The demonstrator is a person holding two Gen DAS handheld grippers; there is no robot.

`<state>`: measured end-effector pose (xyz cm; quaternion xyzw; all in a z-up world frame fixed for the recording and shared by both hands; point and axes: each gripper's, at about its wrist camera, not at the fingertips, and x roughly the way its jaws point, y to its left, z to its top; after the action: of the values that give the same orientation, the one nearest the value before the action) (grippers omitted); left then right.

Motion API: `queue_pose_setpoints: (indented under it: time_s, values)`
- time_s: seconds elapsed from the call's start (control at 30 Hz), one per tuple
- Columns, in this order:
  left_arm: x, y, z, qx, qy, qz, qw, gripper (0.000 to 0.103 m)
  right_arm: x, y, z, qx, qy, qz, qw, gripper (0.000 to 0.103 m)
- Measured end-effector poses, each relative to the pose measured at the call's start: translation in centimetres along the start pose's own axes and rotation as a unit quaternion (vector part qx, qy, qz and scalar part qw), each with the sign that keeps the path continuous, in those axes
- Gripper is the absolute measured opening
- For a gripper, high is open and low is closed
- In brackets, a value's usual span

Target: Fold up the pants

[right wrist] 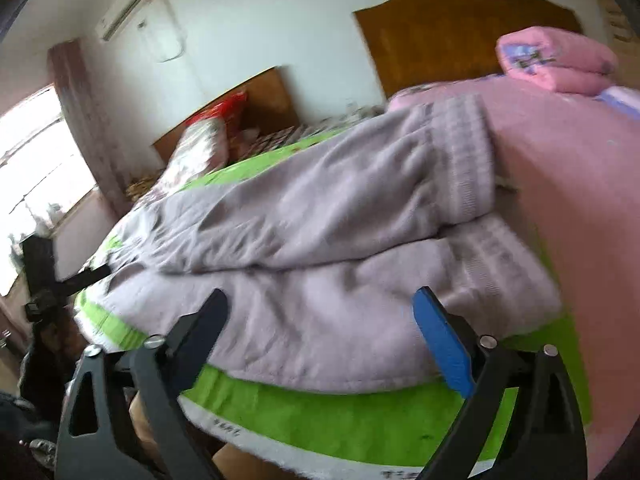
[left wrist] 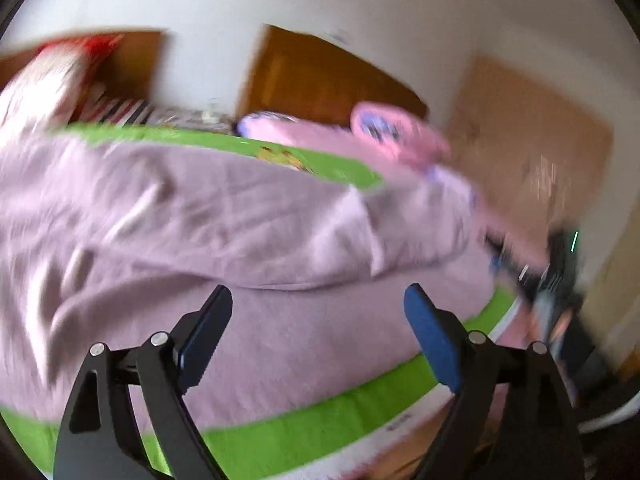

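Note:
Pale lilac-grey pants (left wrist: 224, 220) lie on a bright green bed sheet (left wrist: 304, 428), one half laid over the other. In the right wrist view the pants (right wrist: 320, 240) show their ribbed waistband (right wrist: 468, 160) at the right. My left gripper (left wrist: 318, 300) is open and empty, just above the pants' near part. My right gripper (right wrist: 320, 304) is open and empty, above the pants' near edge. The right gripper shows blurred at the right of the left wrist view (left wrist: 556, 280).
A folded pink blanket (right wrist: 556, 60) and a pink cover (right wrist: 568, 168) lie on the bed's far right. A wooden headboard (right wrist: 460, 32) stands behind. A second bed with a red bag (right wrist: 224, 116) is at the back left. The bed's near edge (right wrist: 320, 452) runs below the grippers.

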<state>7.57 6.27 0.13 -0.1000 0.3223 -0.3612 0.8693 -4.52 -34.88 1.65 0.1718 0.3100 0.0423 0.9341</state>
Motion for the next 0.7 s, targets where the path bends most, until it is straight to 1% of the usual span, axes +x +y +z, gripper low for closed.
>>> queue_pose_setpoints:
  time_s: [0.03,0.07,0.1,0.13,0.2,0.27,0.33,0.37,0.4,0.43,0.47,0.5,0.53,0.57,0.63,0.7]
  values:
    - [-0.5,1.2,0.1,-0.037,-0.003,0.004,0.9993,0.091,0.1,-0.2,0.2,0.008,-0.003,-0.002,1.000,0.083]
    - [-0.6,1.9,0.1,-0.062,0.001,0.013,0.9980,0.092,0.6,-1.0,0.9,0.028,-0.006,-0.002,1.000,0.080]
    - [-0.7,2.1,-0.1,-0.077,0.005,0.023,0.9968,0.092,0.9,-1.4,1.2,0.046,-0.006,-0.010,0.999,0.078]
    - [-0.9,3.1,0.1,-0.094,0.008,0.041,0.9947,0.094,1.2,-2.0,1.9,0.056,-0.009,-0.021,0.998,0.078]
    - [-1.3,4.2,0.5,-0.117,0.001,0.057,0.9915,0.099,1.5,-3.7,3.9,0.078,-0.025,-0.037,0.996,0.078]
    - [-1.4,5.6,0.9,-0.155,-0.005,0.061,0.9860,0.101,2.9,-6.4,6.0,0.131,-0.015,-0.043,0.990,0.078]
    - [-1.3,6.6,1.0,-0.177,-0.003,0.069,0.9818,0.101,4.9,-9.0,7.4,0.171,0.009,-0.049,0.984,0.078]
    - [-1.3,6.8,1.1,-0.181,-0.002,0.073,0.9808,0.101,5.7,-9.9,7.7,0.178,0.020,-0.053,0.982,0.078]
    - [-1.0,7.0,1.2,-0.185,-0.002,0.076,0.9799,0.101,6.7,-10.8,8.2,0.183,0.028,-0.049,0.981,0.074]
    - [-1.3,7.3,1.0,-0.186,-0.001,0.077,0.9795,0.101,7.2,-11.2,8.4,0.181,0.026,-0.031,0.983,0.057]
    - [-1.1,7.3,1.1,-0.187,0.000,0.077,0.9793,0.101,7.4,-11.2,8.6,0.172,0.022,-0.010,0.985,0.047]
    - [-1.0,7.4,1.1,-0.188,0.000,0.077,0.9790,0.101,7.6,-11.0,9.0,0.159,0.019,-0.009,0.987,0.043]
    - [-1.2,7.6,1.2,-0.191,-0.001,0.079,0.9783,0.101,7.6,-10.6,9.6,0.143,0.020,-0.015,0.989,0.027]
    - [-1.3,7.9,1.1,-0.194,-0.003,0.081,0.9777,0.101,7.3,-10.3,10.3,0.137,0.010,0.000,0.990,0.012]
    - [-1.1,8.2,1.4,-0.205,-0.004,0.078,0.9757,0.101,6.0,-9.9,11.1,0.139,-0.012,0.017,0.990,0.012]
    - [-1.0,8.6,1.5,-0.215,-0.004,0.073,0.9739,0.101,5.0,-9.4,11.8,0.141,-0.023,0.026,0.989,0.012]
